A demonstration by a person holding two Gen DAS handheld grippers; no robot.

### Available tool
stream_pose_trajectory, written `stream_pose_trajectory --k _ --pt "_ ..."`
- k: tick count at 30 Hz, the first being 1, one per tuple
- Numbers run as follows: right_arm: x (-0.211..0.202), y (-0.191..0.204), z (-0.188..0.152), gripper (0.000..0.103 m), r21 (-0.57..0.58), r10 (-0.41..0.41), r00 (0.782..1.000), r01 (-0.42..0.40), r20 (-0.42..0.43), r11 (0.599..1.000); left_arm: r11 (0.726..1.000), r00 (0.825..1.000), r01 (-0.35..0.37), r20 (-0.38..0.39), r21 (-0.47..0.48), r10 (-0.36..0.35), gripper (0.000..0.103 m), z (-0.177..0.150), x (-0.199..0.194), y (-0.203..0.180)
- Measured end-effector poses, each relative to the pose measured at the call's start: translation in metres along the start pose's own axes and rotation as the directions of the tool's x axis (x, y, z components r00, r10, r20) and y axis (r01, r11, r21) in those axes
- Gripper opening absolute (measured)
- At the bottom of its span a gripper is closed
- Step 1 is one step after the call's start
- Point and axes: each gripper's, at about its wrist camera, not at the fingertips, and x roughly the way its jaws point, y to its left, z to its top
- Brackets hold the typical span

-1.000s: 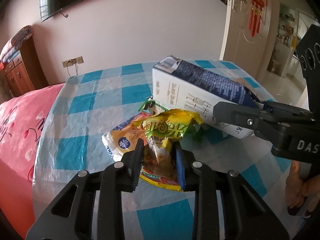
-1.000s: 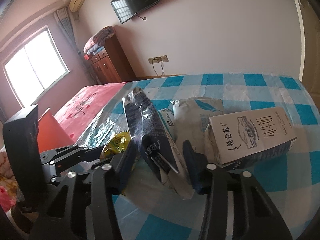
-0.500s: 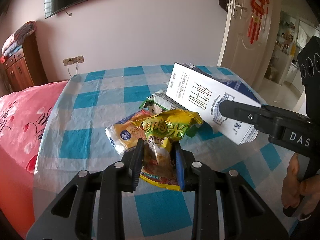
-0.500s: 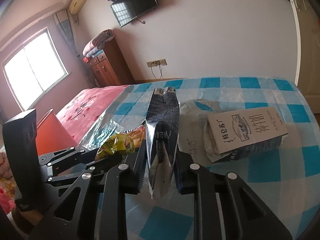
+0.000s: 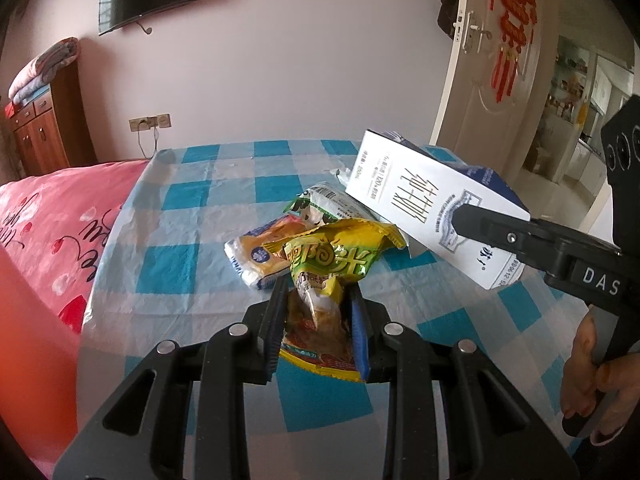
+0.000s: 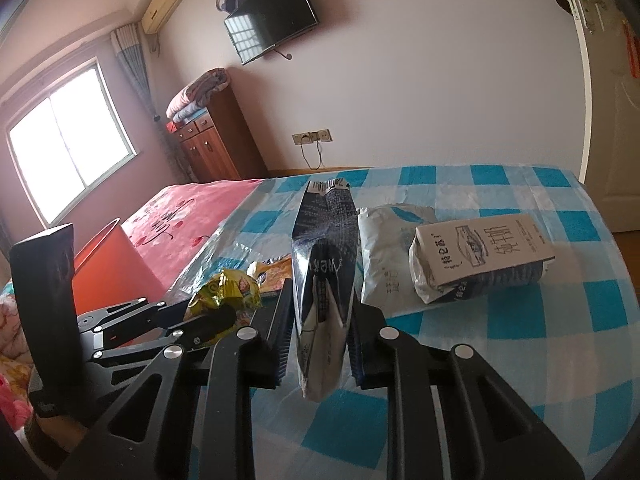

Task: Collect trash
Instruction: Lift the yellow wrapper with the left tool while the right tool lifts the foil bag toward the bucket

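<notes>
Left wrist view. The left claw (image 5: 318,312) is closed on a yellow-green snack bag (image 5: 330,268), pinched at its crumpled middle; the bag's lower end hangs below the fingers, above the checked surface (image 5: 192,216). Just behind the bag lie a yellow-and-white wrapper (image 5: 260,254) and a green-and-white packet (image 5: 332,202), both flat on the surface. To the right, the right claw (image 5: 472,220) grips a milk carton (image 5: 424,210) that is held tilted in the air, its white face bearing vertical Chinese print. "DAS" is legible on the right tool's body; the rest is cut off. The person's right hand (image 5: 592,384) shows at the lower right edge. The surface's left edge runs close beside a pink bed (image 5: 52,220); bare checked cloth extends toward the far edge.

Right wrist view. The right claw (image 6: 318,332) is clamped on the milk carton (image 6: 324,264), seen here edge-on, flattened, dark blue with fine white print too small to read. Visible only in this view: a second carton (image 6: 484,256) lying on its side at the right, with Chinese lettering on its white face, partly resting on a white bag (image 6: 384,248) beneath and beside it. The left claw (image 6: 216,320) appears at the left holding the snack bag (image 6: 226,292). An orange bin (image 6: 108,264) stands between the surface and the bed (image 6: 192,208). The near and right portions of the surface (image 6: 560,360) are bare cloth.
</notes>
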Motion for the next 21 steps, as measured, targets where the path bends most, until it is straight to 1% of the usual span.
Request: stream_pose_trajectory --k 4,12,16,21 --pt "-0.005 0.003 -0.007 0.025 0.016 0.006 1.000 -0.006 -0.010 1.000 1.000 1.000 -0.004 0.010 -0.023 0.004 0.030 -0.005 -0.012 0.006" --pt "-0.012 0.006 -0.019 0.025 0.064 0.043 0.999 -0.040 -0.032 0.997 0.998 0.999 -0.024 0.036 -0.053 0.026 0.030 -0.016 -0.038 0.021" --pt "-0.019 0.013 -0.024 0.025 0.067 0.058 0.998 -0.055 -0.040 0.996 0.998 0.998 -0.028 0.049 -0.064 0.032 0.030 -0.022 -0.050 0.026" --pt "-0.028 0.029 -0.022 0.025 0.038 0.066 0.997 -0.064 -0.033 0.997 0.997 0.997 -0.035 0.072 -0.075 0.040 0.030 -0.024 -0.068 0.031"
